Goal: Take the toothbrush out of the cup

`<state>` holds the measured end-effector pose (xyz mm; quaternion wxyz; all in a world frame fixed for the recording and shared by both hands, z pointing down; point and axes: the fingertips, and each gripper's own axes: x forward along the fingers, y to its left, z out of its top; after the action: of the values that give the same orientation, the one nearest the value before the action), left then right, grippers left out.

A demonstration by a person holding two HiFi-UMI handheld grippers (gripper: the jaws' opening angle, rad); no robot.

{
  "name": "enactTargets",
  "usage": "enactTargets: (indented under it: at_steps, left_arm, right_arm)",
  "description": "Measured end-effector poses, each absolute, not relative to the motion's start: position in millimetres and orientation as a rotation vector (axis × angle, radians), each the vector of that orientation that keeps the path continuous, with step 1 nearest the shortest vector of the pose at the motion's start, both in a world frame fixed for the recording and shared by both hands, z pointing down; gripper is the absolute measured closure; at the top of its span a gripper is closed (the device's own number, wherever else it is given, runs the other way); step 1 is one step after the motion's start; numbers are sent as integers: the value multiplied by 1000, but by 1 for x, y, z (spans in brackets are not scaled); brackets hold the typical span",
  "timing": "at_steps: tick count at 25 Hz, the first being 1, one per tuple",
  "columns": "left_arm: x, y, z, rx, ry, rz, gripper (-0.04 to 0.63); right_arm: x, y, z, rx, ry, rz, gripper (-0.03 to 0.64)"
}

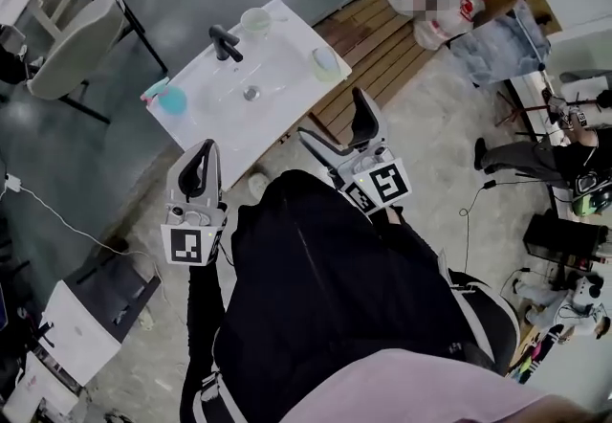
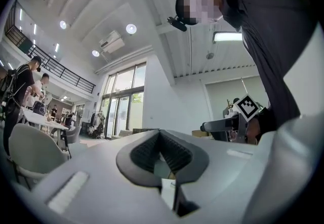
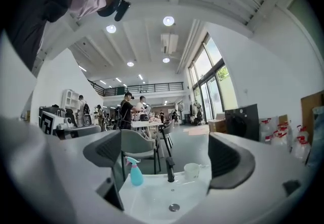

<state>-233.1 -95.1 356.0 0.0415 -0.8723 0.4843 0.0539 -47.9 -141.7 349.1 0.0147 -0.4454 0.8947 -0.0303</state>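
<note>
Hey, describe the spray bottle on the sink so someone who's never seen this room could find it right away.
Find the white sink in front of the person. On its rim, apart from the black faucet and pale cup, stands the spray bottle. It is the only teal thing there, with a trigger head on top.

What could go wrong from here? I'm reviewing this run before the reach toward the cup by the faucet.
1. The cup stands close beside the black faucet, so the open right claw may bump the faucet or tip the cup going in.
2. The left claw is shut and away from the cup, so nothing steadies it; it might lift during the pull.
</note>
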Motion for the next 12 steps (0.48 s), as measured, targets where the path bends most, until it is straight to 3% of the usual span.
enactTargets:
  at_steps: [12]
  left_arm:
    - [-243, -159, 386, -2745, 1585, 228, 589]
  right_arm:
    - [-77, -268, 437, -1457, 2871, -210, 106]
